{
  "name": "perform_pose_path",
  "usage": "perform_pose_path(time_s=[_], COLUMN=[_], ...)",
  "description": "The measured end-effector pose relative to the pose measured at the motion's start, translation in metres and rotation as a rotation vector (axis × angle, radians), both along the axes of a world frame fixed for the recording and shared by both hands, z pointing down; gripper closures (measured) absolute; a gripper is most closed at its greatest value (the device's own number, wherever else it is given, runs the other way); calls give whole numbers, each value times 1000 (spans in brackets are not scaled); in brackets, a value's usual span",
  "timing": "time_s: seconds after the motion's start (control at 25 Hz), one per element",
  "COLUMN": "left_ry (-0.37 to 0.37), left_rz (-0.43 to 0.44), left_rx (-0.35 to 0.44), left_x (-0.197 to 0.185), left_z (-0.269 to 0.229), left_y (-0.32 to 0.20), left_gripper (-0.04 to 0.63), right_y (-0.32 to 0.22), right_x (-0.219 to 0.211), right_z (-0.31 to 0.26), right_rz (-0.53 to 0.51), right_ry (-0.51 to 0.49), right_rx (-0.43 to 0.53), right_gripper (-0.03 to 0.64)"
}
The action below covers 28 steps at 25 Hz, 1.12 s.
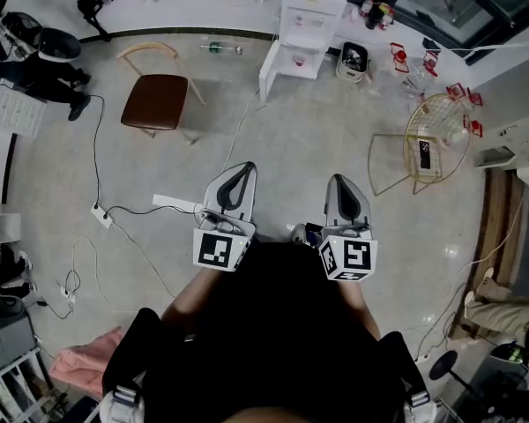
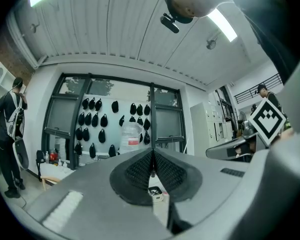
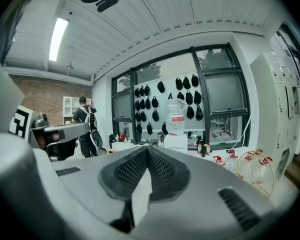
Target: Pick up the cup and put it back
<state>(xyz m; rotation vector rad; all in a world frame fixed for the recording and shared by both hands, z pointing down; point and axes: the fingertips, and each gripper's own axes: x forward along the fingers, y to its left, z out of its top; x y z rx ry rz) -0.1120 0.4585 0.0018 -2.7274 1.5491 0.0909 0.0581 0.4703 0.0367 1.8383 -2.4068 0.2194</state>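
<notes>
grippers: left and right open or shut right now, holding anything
Left gripper: shut, jaws together, nothing between them.
Right gripper: shut, jaws together, nothing between them.

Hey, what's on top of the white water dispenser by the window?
A big clear water bottle with a red label stands on the dispenser. The fingers hide the dispenser's lower part.

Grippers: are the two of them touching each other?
Apart. The head view shows the left gripper and right gripper side by side, with floor between them.
</notes>
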Motion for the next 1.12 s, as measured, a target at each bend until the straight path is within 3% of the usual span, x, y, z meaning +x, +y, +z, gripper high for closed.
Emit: perform_pose_path(time_s=[0.24,0.28,0.32,0.36,0.72,1.12], left_ry=[-9,-8,-7,-7,-15,-39], left_rz=[7,7,8,9,29,95], left_rx=[12,11,11,13,6,-20], left_x=[2,1,0,0,-19,-60], left_z=[0,0,-1,-2,2,18], left_y=[2,2,2,1,-1,-20], left_gripper=[588,588,588,588,588,588], right_y=[1,0,-2,-4,-12,-30], right_x=[3,1,-1,-3,-23,-42], right_z=[-8,-7,-6,-4,4,7], right_rz=[14,9,2,-4,5,120], right_ry=[-24,-27,-29,-29,-18,-26], right_rx=[44,39,28,17,-6,-2], right_gripper=[622,592,466,409,390,391])
